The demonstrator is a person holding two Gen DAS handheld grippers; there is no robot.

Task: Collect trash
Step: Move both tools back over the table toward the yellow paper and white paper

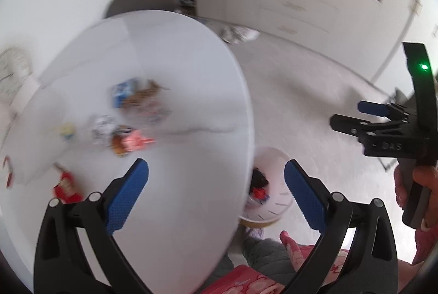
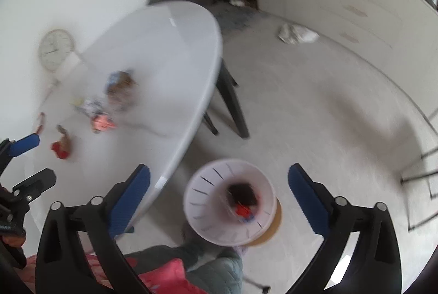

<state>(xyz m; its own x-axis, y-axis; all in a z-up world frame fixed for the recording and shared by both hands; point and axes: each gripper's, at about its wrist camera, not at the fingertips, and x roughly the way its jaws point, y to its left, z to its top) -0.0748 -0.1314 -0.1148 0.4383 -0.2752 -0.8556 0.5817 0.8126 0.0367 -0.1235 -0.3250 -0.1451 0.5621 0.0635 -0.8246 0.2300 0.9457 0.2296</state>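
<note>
left gripper (image 1: 216,192): jaws wide apart, nothing between the blue pads; it points down over the near edge of the tabletop (image 1: 178,69), straddling that edge.
right gripper (image 2: 219,195): jaws wide apart, empty; it hangs over the floor just off the table's near edge, straight above the bin (image 2: 205,201).
bin: white, slotted wall, on the floor close beside the table's near edge; dark and red scraps already lie inside. Seen by the left camera too, half hidden under the table rim.
trash on table: a loose cluster (image 1: 131,116) toward the middle of the tabletop (blue-white carton, crumpled wrappers, a pink-orange packet (image 1: 131,142)), blurred, so kinds are uncertain.
red wrapper (image 1: 65,184): apart from the cluster, nearer the table's left edge, just ahead and left of the left jaws.
relation that matters: all remaining trash lies ahead and left of both grippers, up the tabletop away from the near edge; the bin lies the other way, under the right gripper.
nearer hand: judged the left, for both the red wrapper and the cluster.
long axis: the red wrapper seems to run roughly toward the near edge; blur forbids certainty.
stage: judged between drops, next reach not begun.
</note>
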